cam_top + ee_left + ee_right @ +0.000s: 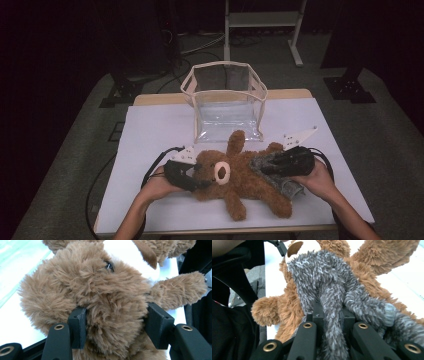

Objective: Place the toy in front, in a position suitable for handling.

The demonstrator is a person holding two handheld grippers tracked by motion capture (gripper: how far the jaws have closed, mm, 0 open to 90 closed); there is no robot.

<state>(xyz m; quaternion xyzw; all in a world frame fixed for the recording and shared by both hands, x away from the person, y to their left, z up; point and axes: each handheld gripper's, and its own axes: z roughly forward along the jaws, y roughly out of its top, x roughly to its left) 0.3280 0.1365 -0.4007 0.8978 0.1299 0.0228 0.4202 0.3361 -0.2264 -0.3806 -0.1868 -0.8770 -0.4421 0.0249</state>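
Observation:
A brown teddy bear lies on its back on the white table, head to the left. My left gripper is shut on the bear's head, its jaws pressed into the fur on both sides. A grey fuzzy garment lies over the bear's belly. My right gripper is shut on a fold of that grey garment, pinched between its jaws.
A clear plastic bag with a beige rim stands open behind the bear at the table's far middle. A white metal frame stands on the floor beyond. Cables trail from both grippers to the table edges.

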